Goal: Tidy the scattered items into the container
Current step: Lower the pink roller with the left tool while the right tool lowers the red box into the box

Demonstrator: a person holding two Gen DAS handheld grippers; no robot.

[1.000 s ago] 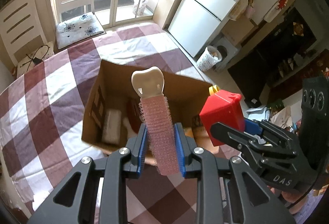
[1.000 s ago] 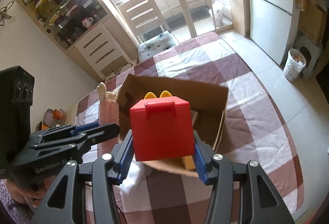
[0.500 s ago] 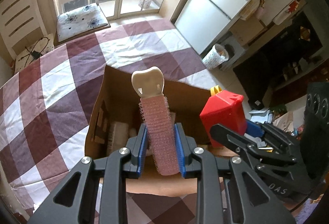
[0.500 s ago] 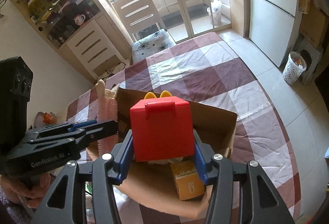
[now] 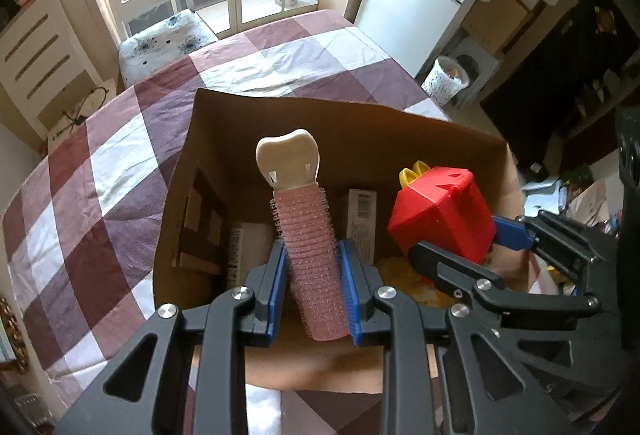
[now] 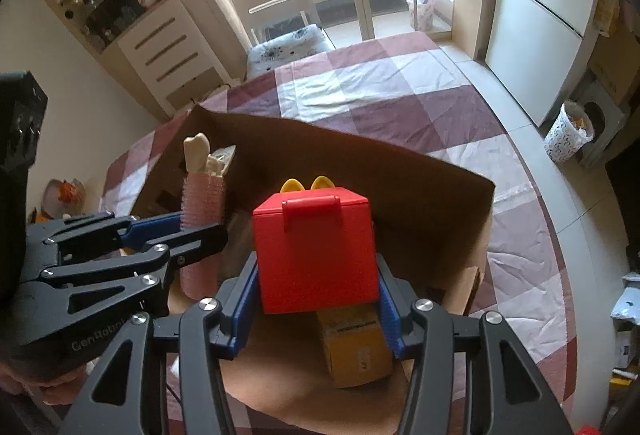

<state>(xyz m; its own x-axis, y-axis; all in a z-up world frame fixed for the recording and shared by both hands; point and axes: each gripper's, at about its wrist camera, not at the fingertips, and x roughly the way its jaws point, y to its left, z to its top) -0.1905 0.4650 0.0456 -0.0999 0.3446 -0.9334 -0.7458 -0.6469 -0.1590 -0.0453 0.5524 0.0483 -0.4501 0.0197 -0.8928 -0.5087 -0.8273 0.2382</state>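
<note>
Now both tools have sunk over the cardboard box (image 5: 372, 139), left tool (image 5: 314, 289) pinching the pink hair roller (image 5: 312, 255), right tool (image 6: 318, 301) clamping the red toy box (image 6: 316, 247), so release seems near.

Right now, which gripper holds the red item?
The right gripper: it is shut on the red box with yellow tabs. The left gripper clamps the pink hair roller instead; both hang over the cardboard box.

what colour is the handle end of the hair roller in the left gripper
Cream, off-white, on the hair roller; its bristled body is pink. Left wrist view shows it best.
</note>
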